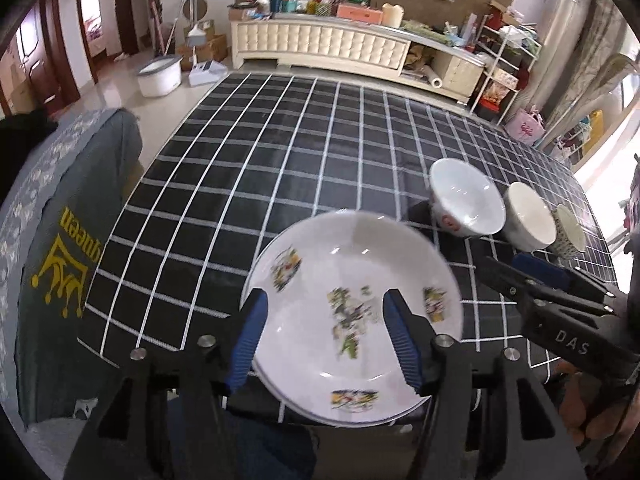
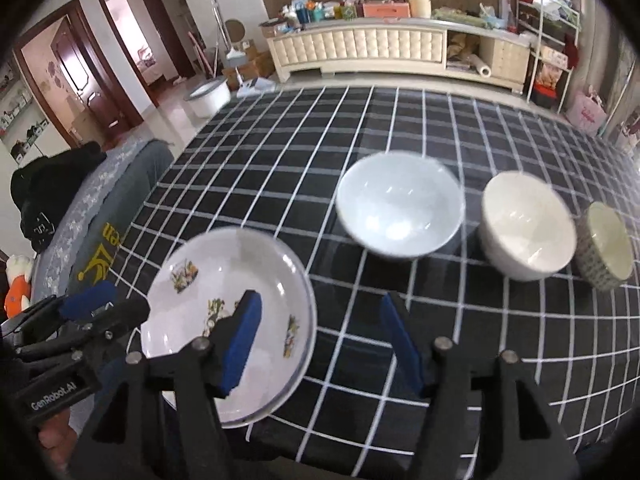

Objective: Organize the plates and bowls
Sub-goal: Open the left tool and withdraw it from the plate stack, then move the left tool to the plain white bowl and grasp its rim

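the left tool (image 1: pixel 324 336) has its blue-padded fingers apart, hovering over the near part of the flower-printed plate (image 1: pixel 352 316) at the lower centre of its frame; no pad visibly touches the rim. the right tool (image 2: pixel 320 344) is also spread wide and holds nothing, its left pad over the plate's right edge and its right pad over bare checked cloth. the plate (image 2: pixel 224 304) lies flat on the surface (image 2: pixel 400 128) at its near edge, lower left in the right view. beyond it, a pale blue-white bowl (image 2: pixel 400 204) sits mid-frame, then a cream bowl (image 2: pixel 528 228), then a small patterned bowl (image 2: pixel 608 246) at the far right, the last two touching or nearly so.

the step in hand looks like taking the first piece. for the plate, one finger likely needs to slip under the rim where it overhangs the edge, the other above, closing squarely so the glazed surface does not slide. for stacking, the bowls should nest by size, lowered level and released only once seated.
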The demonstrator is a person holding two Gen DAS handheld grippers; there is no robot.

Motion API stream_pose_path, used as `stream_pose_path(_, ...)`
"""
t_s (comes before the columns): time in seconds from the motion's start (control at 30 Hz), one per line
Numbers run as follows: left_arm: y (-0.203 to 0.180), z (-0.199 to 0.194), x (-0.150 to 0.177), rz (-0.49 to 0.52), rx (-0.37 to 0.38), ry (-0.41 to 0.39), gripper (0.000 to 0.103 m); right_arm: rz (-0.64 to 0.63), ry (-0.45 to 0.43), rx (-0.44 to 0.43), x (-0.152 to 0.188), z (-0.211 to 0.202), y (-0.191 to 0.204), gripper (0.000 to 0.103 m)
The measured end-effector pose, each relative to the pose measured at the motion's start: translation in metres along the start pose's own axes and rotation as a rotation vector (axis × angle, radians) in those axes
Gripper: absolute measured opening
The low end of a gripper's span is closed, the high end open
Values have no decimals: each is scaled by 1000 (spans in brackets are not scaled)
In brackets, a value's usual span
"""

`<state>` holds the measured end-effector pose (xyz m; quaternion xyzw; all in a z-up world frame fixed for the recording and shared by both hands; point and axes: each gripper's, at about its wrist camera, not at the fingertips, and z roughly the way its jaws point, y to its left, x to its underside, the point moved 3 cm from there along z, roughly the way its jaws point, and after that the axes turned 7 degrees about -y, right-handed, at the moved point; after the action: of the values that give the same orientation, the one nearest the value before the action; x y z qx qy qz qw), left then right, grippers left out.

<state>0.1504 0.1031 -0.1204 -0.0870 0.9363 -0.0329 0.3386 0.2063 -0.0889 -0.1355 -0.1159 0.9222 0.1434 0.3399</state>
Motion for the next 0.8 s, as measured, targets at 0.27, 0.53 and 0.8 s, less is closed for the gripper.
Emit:
stream_pose_path(0.27, -40, -7, -30, 75, 46, -47, 66, -56, -48, 10, -20, -26, -13, 69)
stream_pose_path(0.53, -76, -7, -59, 168, 69, -87, 67, -97, -73, 45, -47, -36, -37, 73)
stream_pose_path(0.8, -94, 23, -80, 190, 77, -64, 67, -190, -67, 71, -73, -21, -51, 92)
